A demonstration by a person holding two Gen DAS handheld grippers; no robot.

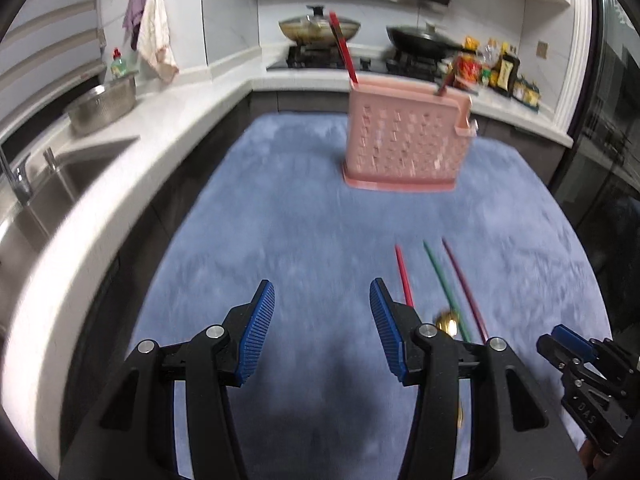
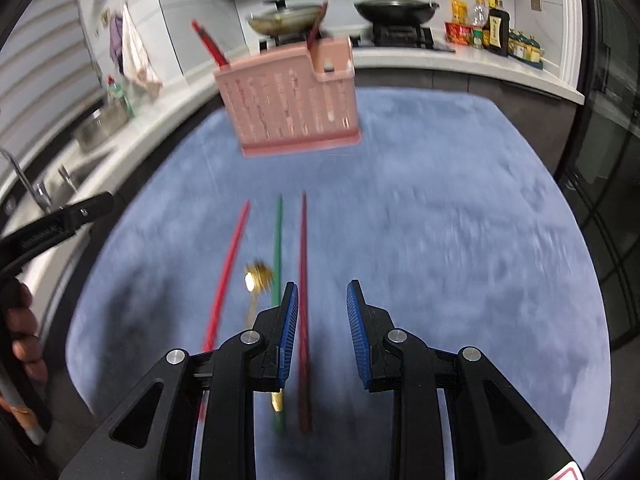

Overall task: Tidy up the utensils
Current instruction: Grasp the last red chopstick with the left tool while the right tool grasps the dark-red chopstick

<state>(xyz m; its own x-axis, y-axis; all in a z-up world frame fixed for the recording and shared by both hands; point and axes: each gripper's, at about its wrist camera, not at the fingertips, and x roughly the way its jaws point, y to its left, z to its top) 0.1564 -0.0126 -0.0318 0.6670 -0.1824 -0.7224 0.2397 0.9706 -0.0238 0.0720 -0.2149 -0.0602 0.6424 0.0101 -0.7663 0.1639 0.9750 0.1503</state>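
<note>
Dim indoor light, motion blur, fisheye warping

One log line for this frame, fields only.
left gripper: open, empty | right gripper: open, over dark red chopstick | pink holder: upright on blue mat

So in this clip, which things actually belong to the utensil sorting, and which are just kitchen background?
Part of the job:
- pink utensil holder, with a red utensil standing in it
- red chopstick, green chopstick and dark red chopstick on the blue mat
- gold spoon

Background:
- lidded pot and black wok
- steel bowl
- sauce bottles
- hanging towel
</note>
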